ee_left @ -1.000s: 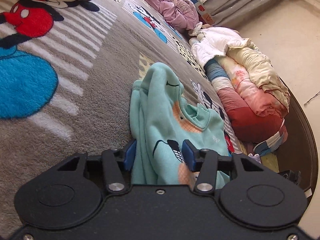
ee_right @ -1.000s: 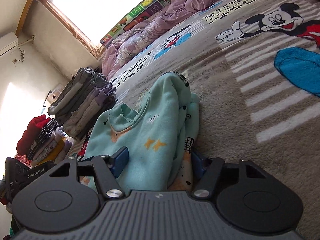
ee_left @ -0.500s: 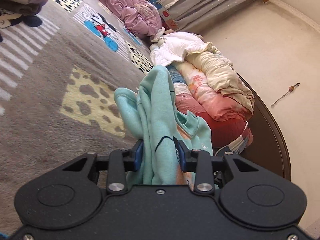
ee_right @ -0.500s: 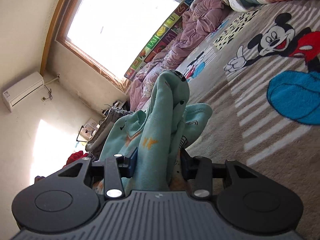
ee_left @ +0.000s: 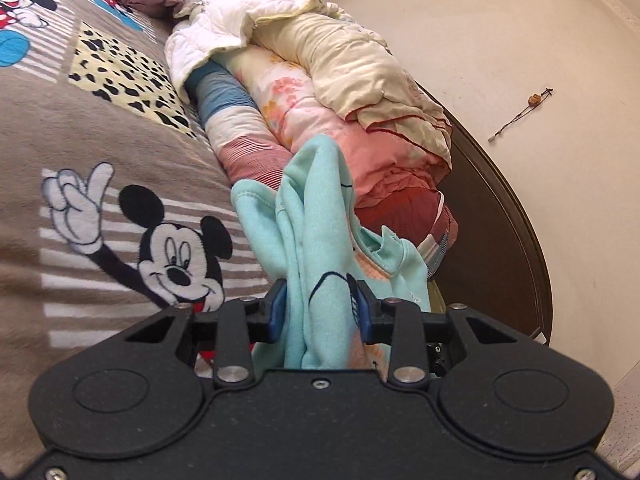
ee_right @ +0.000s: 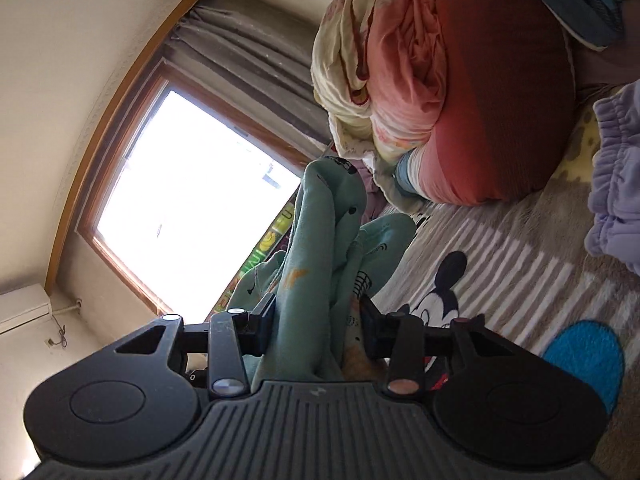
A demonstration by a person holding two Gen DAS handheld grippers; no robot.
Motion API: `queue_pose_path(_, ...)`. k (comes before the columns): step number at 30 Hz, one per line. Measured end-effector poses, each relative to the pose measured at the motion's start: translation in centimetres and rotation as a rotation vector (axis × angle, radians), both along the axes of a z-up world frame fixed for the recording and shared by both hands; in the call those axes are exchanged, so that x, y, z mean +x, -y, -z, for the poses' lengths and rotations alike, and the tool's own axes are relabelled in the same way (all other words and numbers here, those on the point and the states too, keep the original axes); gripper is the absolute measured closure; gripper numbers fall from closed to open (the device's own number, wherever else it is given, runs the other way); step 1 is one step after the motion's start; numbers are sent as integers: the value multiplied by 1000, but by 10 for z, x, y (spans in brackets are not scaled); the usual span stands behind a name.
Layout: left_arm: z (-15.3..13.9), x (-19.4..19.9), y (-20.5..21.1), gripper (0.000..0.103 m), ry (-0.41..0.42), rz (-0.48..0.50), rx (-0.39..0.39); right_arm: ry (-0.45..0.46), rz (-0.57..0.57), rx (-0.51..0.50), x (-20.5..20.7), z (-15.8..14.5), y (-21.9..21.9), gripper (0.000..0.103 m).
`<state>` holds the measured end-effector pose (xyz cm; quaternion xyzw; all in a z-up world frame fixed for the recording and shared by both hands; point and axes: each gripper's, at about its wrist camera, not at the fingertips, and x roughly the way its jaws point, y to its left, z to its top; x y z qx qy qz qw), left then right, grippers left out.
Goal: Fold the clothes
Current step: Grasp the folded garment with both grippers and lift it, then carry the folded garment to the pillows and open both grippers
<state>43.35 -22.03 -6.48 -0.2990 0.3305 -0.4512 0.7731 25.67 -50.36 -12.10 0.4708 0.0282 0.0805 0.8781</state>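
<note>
Left gripper (ee_left: pixel 320 308): jaws pinched on a bunched fold of the mint-green sweatshirt (ee_left: pixel 320 248); both blue pads press into the cloth.
Right gripper (ee_right: pixel 318 320): jaws clamped on another bunch of the same sweatshirt (ee_right: pixel 320 248); cloth fills the gap from pad to pad.
Sweatshirt: gathered, standing up out of both grips, lifted off the bed; cuff and collar flop to the side, orange and black print showing.
Blanket (ee_left: pixel 100 160): grey-brown plush, cartoon mouse pattern, white stripes, spotted yellow patch; spread below the garment.
Lilac garment (ee_right: pixel 616 184): ruffled, lying on the blanket at the right edge of the right wrist view.
Rolled quilts (ee_left: pixel 340 92): white, cream, pink and red, heaped along the bed's far edge beyond the sweatshirt.
Headboard (ee_left: pixel 500 216): dark wood, curved, behind the quilts.
Window (ee_right: pixel 180 208): bright, wood frame, grey curtain (ee_right: pixel 248 52) beside it.
Air conditioner (ee_right: pixel 24 308): white, on the wall below the window corner.
</note>
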Motion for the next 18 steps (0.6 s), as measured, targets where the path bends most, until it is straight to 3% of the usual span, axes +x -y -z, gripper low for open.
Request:
queue_pose_path(5, 10, 37, 29, 71, 7, 40, -57, 23, 72, 30, 26, 8, 33, 60)
queue_pose_path(9, 34, 64, 35, 70, -60, 20, -56, -20, 108, 58, 50, 22, 39, 60)
queue_pose_path(10, 47, 71, 38, 69, -84, -8, 4, -75, 127, 42, 58, 26, 37, 58)
queue_pose_path(11, 61, 75, 41, 62, -113, -52, 96, -156, 150, 6, 68, 30, 36, 45)
queue_pose_path(12, 73, 78, 43, 62, -148, -83, 167, -243, 162, -38, 78, 35, 34, 33)
queue_pose_path(13, 85, 79, 41, 62, -176, -103, 196, -318, 159, -82, 87, 39, 32, 33)
queue_pose_path(15, 89, 72, 25, 57, -150, -129, 127, -347, 179, -104, 88, 43, 31, 33)
queue_pose_path(18, 74, 55, 9, 55, -61, -188, 106, -313, 248, -231, 83, 25, 25, 33)
